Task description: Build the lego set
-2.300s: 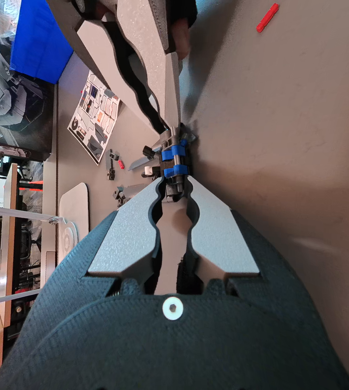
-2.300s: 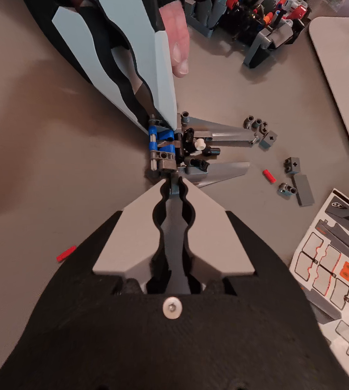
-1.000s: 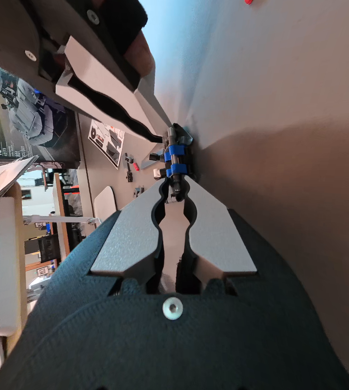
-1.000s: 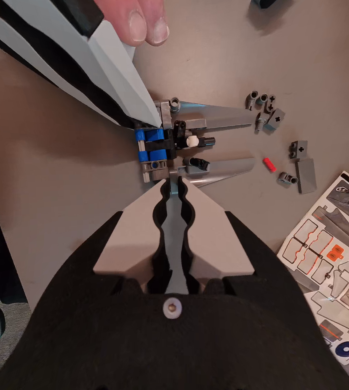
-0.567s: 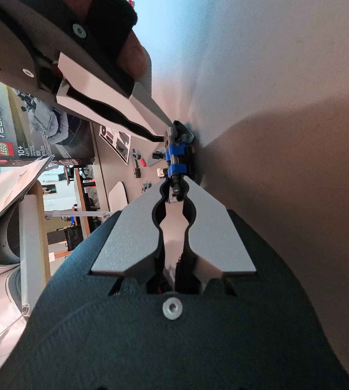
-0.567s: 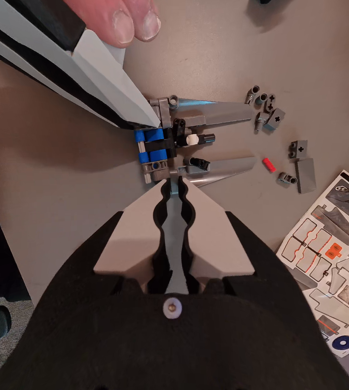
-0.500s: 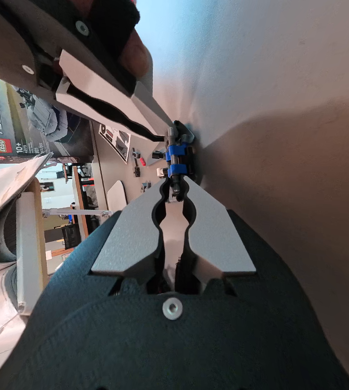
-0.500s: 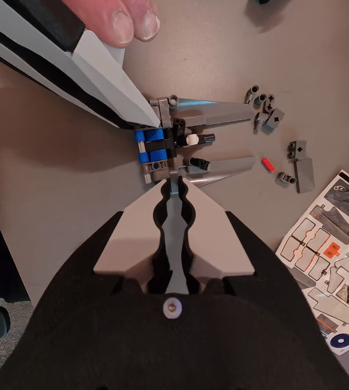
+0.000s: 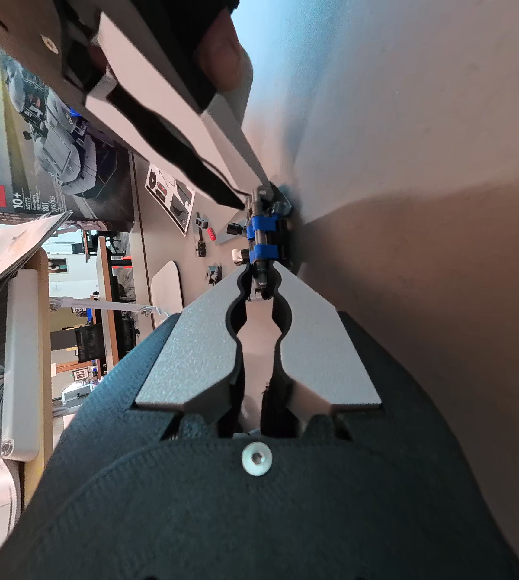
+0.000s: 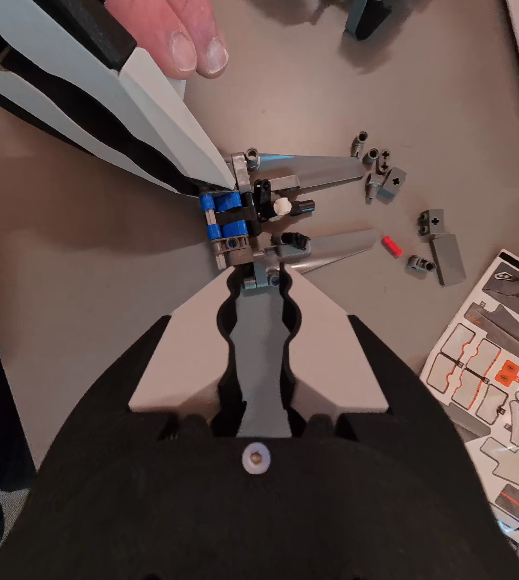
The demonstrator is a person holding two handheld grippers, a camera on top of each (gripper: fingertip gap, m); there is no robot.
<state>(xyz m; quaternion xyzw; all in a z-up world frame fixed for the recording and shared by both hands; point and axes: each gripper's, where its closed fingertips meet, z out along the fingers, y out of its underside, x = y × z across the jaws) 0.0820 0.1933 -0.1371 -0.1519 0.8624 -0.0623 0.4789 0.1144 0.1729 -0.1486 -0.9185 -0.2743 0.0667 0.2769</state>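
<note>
A small lego assembly (image 10: 239, 216) with blue sleeves, black connectors and two long grey wing panels (image 10: 314, 169) lies on the grey table. My left gripper (image 9: 259, 279) is shut on the assembly's (image 9: 266, 235) grey axle end. In the right wrist view the left gripper (image 10: 220, 185) comes in from the upper left, at the grey beam. My right gripper (image 10: 258, 270) is partly open around a grey connector (image 10: 259, 279) at the near end; a thin gap shows. It also shows in the left wrist view (image 9: 253, 196), its jaws apart.
Loose grey pieces (image 10: 393, 180), a grey wedge (image 10: 446, 260) and a red pin (image 10: 391, 244) lie right of the assembly. A sticker sheet (image 10: 502, 361) is at the lower right. The lego box (image 9: 48, 141) and a white pad (image 9: 167, 288) stand farther off. Across from one pair of fingers to the other is roughly 5 cm.
My right gripper's jaws have spread wider around the grey connector. My left gripper keeps its hold on the assembly. Both views have shifted slightly.
</note>
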